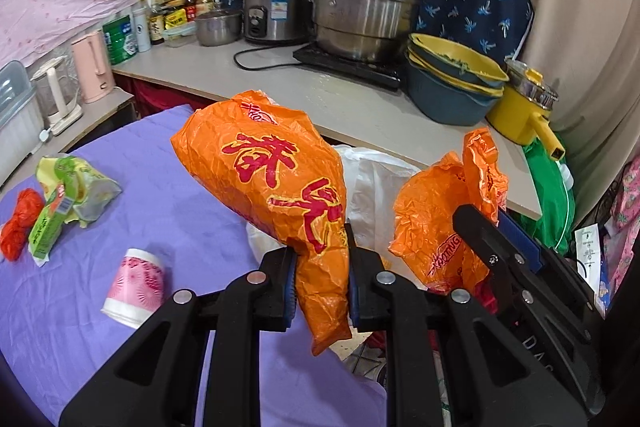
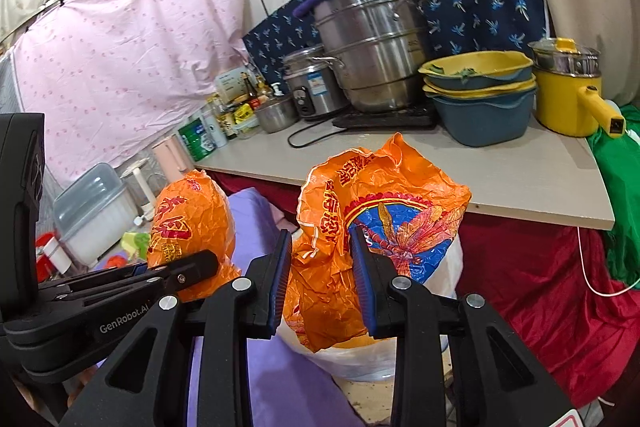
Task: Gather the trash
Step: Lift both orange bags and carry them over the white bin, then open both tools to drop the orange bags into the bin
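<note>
Both hand-held grippers clamped on orange wrappers: left (image 1: 322, 291) pinches one (image 1: 280, 195), right (image 2: 320, 279) the other (image 2: 372, 227), over the white bag (image 2: 360, 355). Thin film could slip out. Cup (image 1: 136, 287) waits on purple surface (image 1: 160, 187).

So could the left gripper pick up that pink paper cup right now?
Probably not yet. The left gripper is shut on an orange bag, so its jaws are full. The pink cup lies on its side on the purple cloth with nothing on or around it.
</note>
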